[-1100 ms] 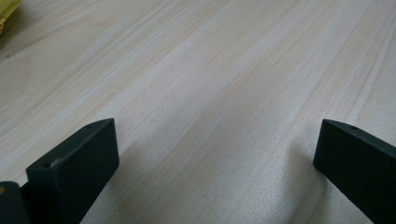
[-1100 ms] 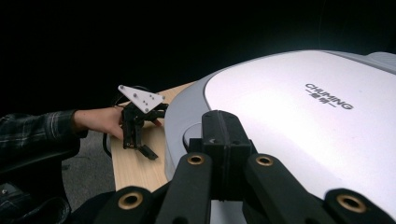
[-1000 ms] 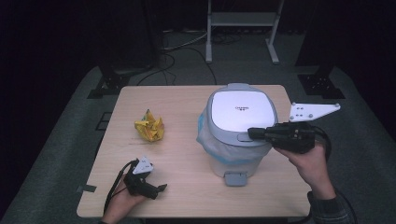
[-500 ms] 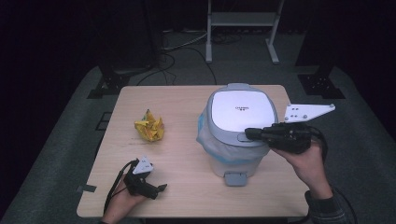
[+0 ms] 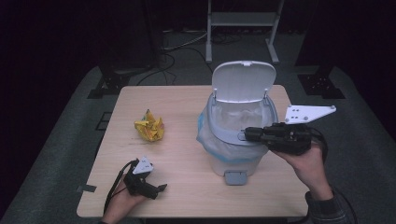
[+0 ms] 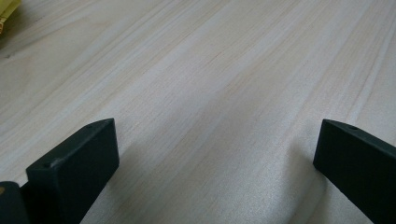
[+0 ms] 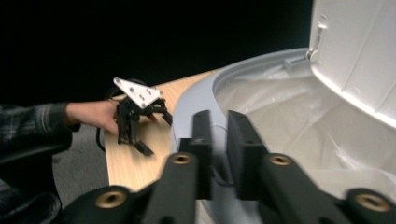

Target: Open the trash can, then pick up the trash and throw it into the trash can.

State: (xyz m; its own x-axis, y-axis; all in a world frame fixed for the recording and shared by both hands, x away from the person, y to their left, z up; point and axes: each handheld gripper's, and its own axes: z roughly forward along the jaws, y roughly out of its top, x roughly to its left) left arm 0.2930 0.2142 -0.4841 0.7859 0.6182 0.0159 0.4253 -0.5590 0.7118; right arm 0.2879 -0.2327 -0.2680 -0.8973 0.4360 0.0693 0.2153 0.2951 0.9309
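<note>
A white bin [image 5: 232, 161] with a grey rim [image 7: 196, 100] and a clear liner stands on the right half of the table. Its lid [image 5: 243, 81] stands upright at the back. My right gripper [image 5: 246, 134] lies level at the rim's near right side; its jaws [image 7: 218, 116] have just been opening and stand a narrow gap apart, with nothing gripped between them. A crumpled yellow wrapper [image 5: 149, 128] lies left of the bin. My left gripper [image 5: 159, 188] rests open on the table at the front left, its jaws [image 6: 215, 154] wide over bare wood.
The wooden table [image 5: 187, 107] has free surface between the wrapper and the bin. A grey tab [image 5: 235, 177] sticks out at the bin's base towards me. A metal stand [image 5: 243, 21] and cables lie on the dark floor behind.
The bin's lid has swung up from flat and closed to upright and open. Both hands have kept their places.
</note>
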